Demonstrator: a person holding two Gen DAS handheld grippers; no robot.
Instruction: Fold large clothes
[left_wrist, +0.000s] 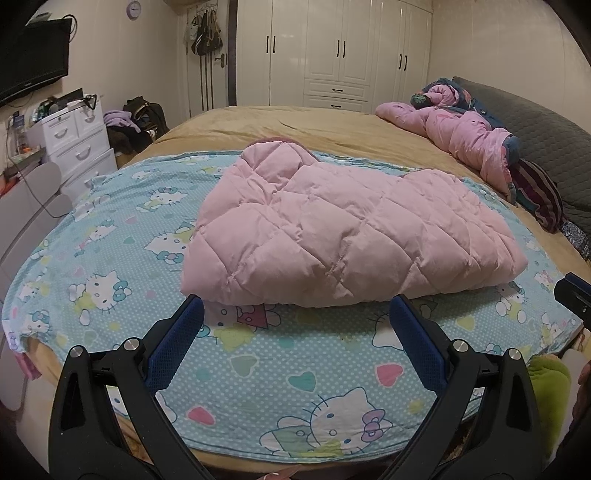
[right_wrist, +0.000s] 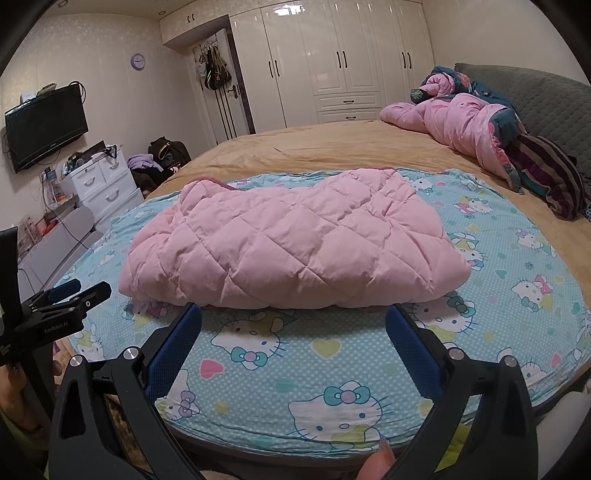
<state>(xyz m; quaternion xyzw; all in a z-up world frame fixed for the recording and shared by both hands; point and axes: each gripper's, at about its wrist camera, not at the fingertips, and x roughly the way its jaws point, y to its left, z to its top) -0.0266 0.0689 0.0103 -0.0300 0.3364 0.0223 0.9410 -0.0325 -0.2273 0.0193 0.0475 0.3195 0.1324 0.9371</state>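
On the bed: pink quilted jacket (left_wrist: 343, 236) lies folded into a thick bundle on the cartoon-cat sheet (left_wrist: 110, 258), laid down as a work surface, I'd say.
Left gripper (left_wrist: 295, 310): spread wide, empty, just short of the near edge.
Right gripper (right_wrist: 293, 314): wide too, holding nothing.
Stage: folding looks nearly finished; both seem pulled back to check.

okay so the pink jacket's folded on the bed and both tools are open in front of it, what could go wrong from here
The pink jacket is puffy, so its fold may spring open once nudged. It lies on a loose cartoon sheet; the left tool or right tool could pinch sheet along with jacket. The left tool sits near the right one, so they could bump.
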